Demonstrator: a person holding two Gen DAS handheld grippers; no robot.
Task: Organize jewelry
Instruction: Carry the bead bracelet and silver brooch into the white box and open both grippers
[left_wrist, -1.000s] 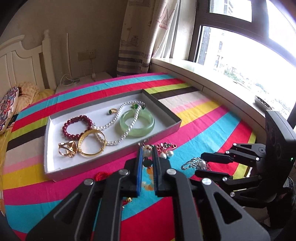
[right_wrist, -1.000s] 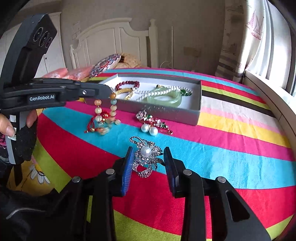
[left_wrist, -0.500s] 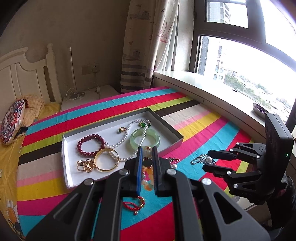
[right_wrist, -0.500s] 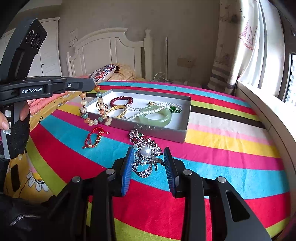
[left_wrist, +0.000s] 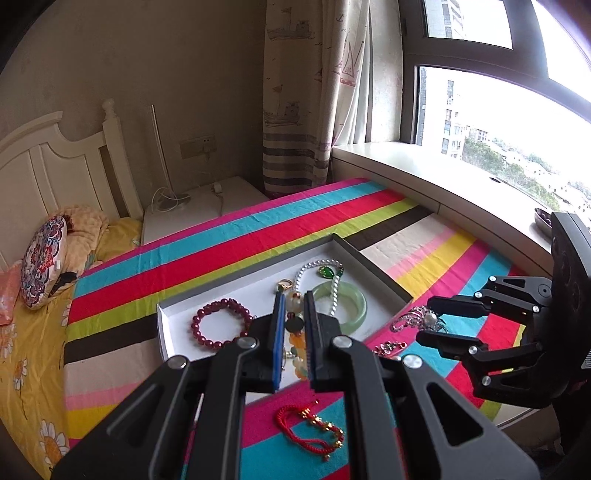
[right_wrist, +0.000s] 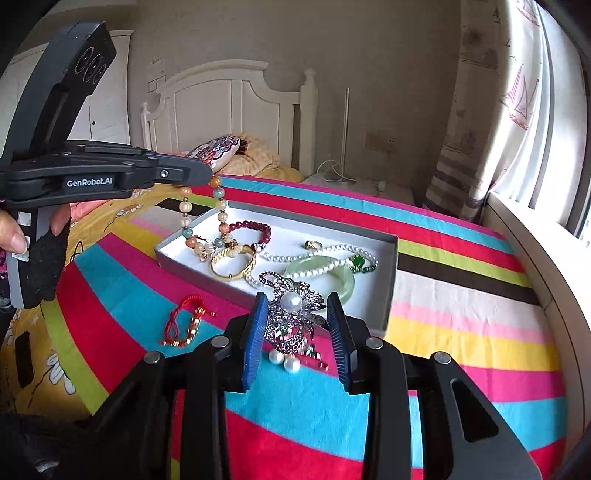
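My left gripper (left_wrist: 294, 299) is shut on a strand of mixed coloured beads (left_wrist: 298, 341). In the right wrist view the bead strand (right_wrist: 221, 218) dangles from the left gripper (right_wrist: 207, 177) over the left end of the grey tray (right_wrist: 314, 220). A silver brooch with a pearl (right_wrist: 291, 314) is clamped in my right gripper (right_wrist: 297, 299), held in the air in front of the tray. The left wrist view shows the right gripper (left_wrist: 424, 319) holding the brooch (left_wrist: 415, 319) to the right of the tray (left_wrist: 373, 266). A maroon bead bracelet (left_wrist: 218, 328), gold bangle (right_wrist: 232, 264), pearl necklace (left_wrist: 325, 273) and jade bangle (left_wrist: 351, 306) lie inside.
A red cord bracelet (right_wrist: 184, 325) and pearl earrings (right_wrist: 286, 360) lie on the striped cloth (right_wrist: 461, 332) in front of the tray. A window sill (left_wrist: 424, 177) runs along the right. A bed with a patterned pillow (left_wrist: 42, 262) lies to the left. A person's hand (right_wrist: 11, 236) grips the left handle.
Both grippers have risen with their jewellery. The bead strand has lifted off the cloth and now hangs over the tray's left end. The red cord bracelet stays on the cloth.
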